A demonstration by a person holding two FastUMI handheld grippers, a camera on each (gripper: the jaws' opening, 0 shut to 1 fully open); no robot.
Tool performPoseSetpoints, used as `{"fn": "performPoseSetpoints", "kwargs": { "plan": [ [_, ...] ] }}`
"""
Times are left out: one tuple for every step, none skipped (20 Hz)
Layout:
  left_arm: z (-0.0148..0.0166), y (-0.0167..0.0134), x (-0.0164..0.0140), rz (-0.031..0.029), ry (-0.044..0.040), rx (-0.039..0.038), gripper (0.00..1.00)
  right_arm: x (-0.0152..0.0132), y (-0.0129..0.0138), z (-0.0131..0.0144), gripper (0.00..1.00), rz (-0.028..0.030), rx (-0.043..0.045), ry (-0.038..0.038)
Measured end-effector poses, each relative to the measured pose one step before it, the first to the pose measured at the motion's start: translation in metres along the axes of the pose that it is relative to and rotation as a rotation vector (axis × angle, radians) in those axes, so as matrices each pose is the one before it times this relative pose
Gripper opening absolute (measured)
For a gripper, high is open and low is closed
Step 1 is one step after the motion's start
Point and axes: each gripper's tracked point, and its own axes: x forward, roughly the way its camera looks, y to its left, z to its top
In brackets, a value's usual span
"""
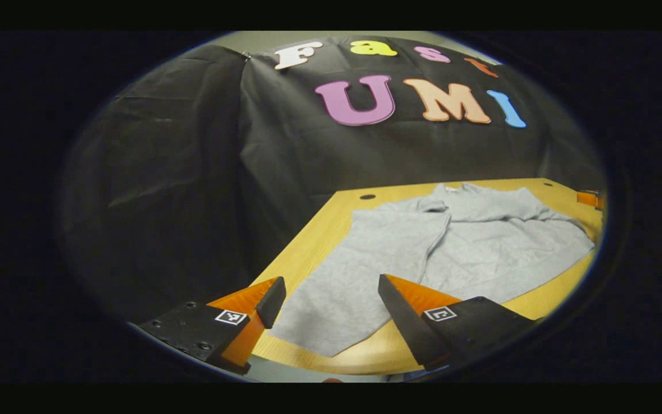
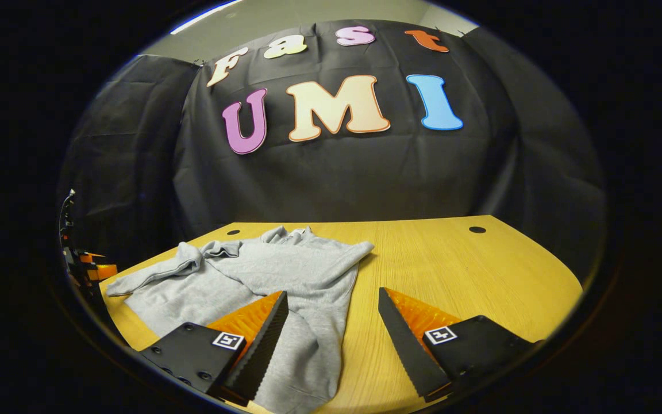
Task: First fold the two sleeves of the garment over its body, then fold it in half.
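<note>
Grey long-sleeved sweatshirt garment (image 2: 285, 282) lies flat on the yellow wooden table (image 2: 469, 270), toward the table's left half as I see it in the right gripper view, collar end toward the black cloth wall (image 2: 337, 178). 1 sleeve (image 2: 147, 276) is stretched out to the left edge there; the other side looks folded over the body, its hem end running down toward my camera. In the left gripper view the same garment (image 1: 423, 253) spreads across the table (image 1: 319, 230), 1 fold line down its middle. My left gripper (image 1: 331, 302) hangs above the near hem, jaws wide, nothing between them. My right gripper (image 2: 334, 319) also wide apart, holding nothing, over the garment's near edge. 2 dark holes in the tabletop at the far edge.
</note>
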Motion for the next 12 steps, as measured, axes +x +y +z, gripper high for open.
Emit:
{"fn": "performPoseSetpoints", "kwargs": {
  "plan": [
    [-0.01095, 0.0044, 0.00029, -0.001, 0.03658, -0.00191, 0.96, -0.00001, 0.00344, -0.00166, 0.98, 0.0066, 0.00035, 0.00229],
    [-0.01164, 0.00469, -0.00061, 0.00419, 0.0327, -0.00423, 0.95, 0.00092, 0.00111, -0.00074, 0.98, 0.00265, -0.00322, 0.00423],
    [-0.01068, 0.00653, -0.00321, 0.00389, 0.02468, -0.00527, 0.95, 0.00148, -0.00057, -0.0024, 0.98, -0.00171, -0.00488, 0.00219],
    [-0.00506, 0.00364, -0.0014, 0.00392, 0.01027, -0.00646, 0.95, 0.00061, -0.00051, -0.00069, 0.98, -0.00248, -0.00356, 0.00264],
    [-0.00619, 0.00304, -0.0008, 0.00284, 0.0118, -0.0067, 0.95, 0.00105, 0.0003, -0.00126, 0.98, -0.00128, -0.00092, 0.00479],
    [-0.00411, 0.00125, -0.00022, -0.00053, 0.01173, -0.00732, 0.95, 0.0007, -0.00099, -0.00132, 0.98, -0.00333, -0.00031, 0.0039],
    [-0.0025, -0.00021, -0.00048, -0.00268, 0.00442, -0.00459, 0.95, 0.00092, -0.00187, -0.00115, 0.98, -0.00604, -0.00105, 0.00212],
    [-0.00309, -0.0006, -0.00197, -0.00224, 0.00543, -0.00078, 0.95, 0.00025, -0.00061, 0.00095, 0.98, -0.00333, 0.00046, -0.00027],
    [-0.00525, -0.0028, -0.00081, -0.00589, 0.00299, -0.00017, 0.95, 0.00012, -0.00059, -0.00164, 0.98, -0.00157, 0.00221, 0.00147],
    [-0.0004, -0.00075, 0.0005, -0.00402, 0.00172, 0.0017, 0.95, -0.00028, -0.00081, 0.00023, 0.98, -0.0033, 0.00315, 0.00128],
    [-0.00221, -0.00133, 0.00052, -0.0059, 0.00993, -0.00034, 1.0, -0.00027, -0.00119, -0.00073, 0.98, -0.00307, 0.00424, 0.00134],
    [-0.00209, -0.00185, -0.00106, -0.01559, 0.01089, 0.0015, 0.95, -0.00035, -0.00055, 0.00011, 0.98, 0.00094, 0.00526, 0.00171]
  ]
}}
